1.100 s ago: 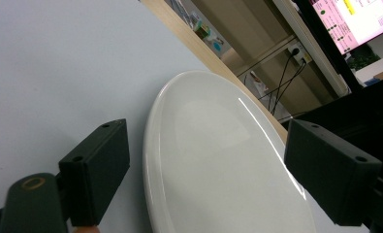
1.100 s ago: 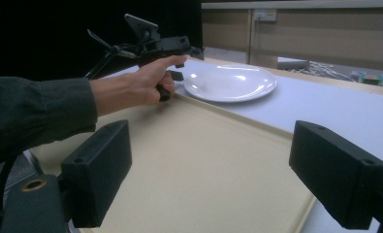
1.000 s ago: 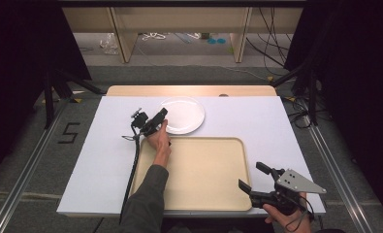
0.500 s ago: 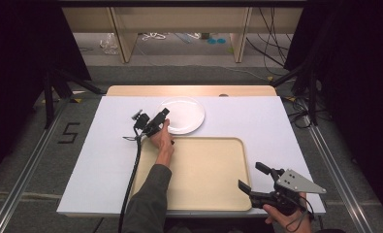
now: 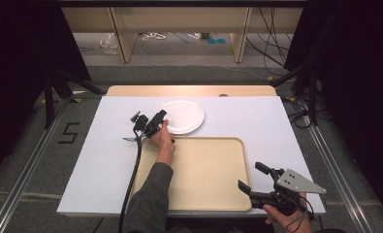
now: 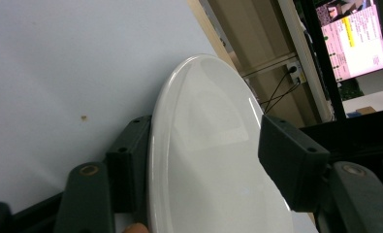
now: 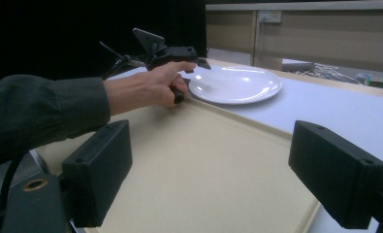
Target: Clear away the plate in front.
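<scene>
My left gripper point(image 5: 155, 121) is out at the near-left rim of the round white glossy plate point(image 5: 182, 114), which lies flat on the white table top point(image 5: 97, 160), just beyond the far-left corner of the wide beige plastic tray point(image 5: 203, 170). In the left gripper view that plate point(image 6: 213, 160) runs right between my two black jaws: one jaw is pressed against its rim on the left, the other stands off to the right, over the plate's face with a gap showing. So the jaws straddle the rim at a middling spread and are not clamped on it. My left hand point(image 5: 164, 141) reaches across the tray's corner, the dark sleeve point(image 5: 148, 204) trailing back to the table's near edge.

Against the pictures from a second and half a second ago, hardly anything is different: the plate sits where it sat, and my left gripper has stayed at its rim.

My right gripper point(image 5: 257, 187) hangs over the tray's near-right corner, grey three-cornered plate on top, in my right hand point(image 5: 286, 218). It has not moved either. From the right gripper view its jaws gape wide, nothing between them but bare tray point(image 7: 203, 179), and beyond I see my left hand point(image 7: 145, 90) and the plate point(image 7: 235, 85).
</scene>
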{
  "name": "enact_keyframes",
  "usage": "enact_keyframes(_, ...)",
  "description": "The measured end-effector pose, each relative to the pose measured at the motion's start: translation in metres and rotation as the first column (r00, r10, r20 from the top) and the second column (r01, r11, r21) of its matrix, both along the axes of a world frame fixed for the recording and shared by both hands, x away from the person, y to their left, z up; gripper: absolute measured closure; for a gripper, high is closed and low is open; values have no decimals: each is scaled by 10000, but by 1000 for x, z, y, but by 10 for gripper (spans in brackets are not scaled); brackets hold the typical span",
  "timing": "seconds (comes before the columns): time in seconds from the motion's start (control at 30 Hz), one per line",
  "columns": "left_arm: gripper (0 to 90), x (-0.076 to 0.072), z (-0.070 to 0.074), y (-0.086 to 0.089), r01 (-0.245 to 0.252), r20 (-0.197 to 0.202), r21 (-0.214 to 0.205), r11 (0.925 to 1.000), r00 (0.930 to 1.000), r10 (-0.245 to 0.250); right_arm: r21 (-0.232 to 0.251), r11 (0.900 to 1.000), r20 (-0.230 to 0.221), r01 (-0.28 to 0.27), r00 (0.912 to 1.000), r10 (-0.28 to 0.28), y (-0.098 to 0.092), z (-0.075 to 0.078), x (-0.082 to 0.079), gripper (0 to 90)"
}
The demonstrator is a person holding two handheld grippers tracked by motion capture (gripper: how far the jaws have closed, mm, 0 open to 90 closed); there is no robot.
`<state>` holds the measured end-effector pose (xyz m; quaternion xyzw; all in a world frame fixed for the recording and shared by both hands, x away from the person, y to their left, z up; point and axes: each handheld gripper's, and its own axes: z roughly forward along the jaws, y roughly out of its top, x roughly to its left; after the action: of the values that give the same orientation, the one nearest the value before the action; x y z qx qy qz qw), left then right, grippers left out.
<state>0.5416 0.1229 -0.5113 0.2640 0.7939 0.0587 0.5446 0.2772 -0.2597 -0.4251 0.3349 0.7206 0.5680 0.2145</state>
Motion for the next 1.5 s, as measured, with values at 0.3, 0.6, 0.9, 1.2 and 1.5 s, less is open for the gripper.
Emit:
enact_keyframes(0.3, 630, -2, -1, 0, -608, -694, 167, 9980, 9957, 618, 293, 9996, 244, 21, 9997, -28, 0, 0, 2, 169)
enact_keyframes(0.6, 787, -3, -4, 3, -909, -1097, -145, 9958, 9900, 888, 395, 9992, 323, 40, 9995, -53, -3, 1, 3, 169)
enact_keyframes(0.9, 848, -8, -6, 5, -927, -363, -891, 9917, 9953, 898, 246, 9995, 184, 192, 9996, -196, -6, 3, 2, 172)
enact_keyframes(1.2, 858, -9, -5, 9, -838, 96, -1606, 9835, 9962, 864, 404, 9990, 229, 173, 9996, -182, -6, 3, 2, 173)
enact_keyframes(1.5, 853, -12, -9, 12, -816, 256, -2212, 9718, 9957, 894, 413, 9990, 191, 179, 9996, -187, -7, 3, 2, 173)
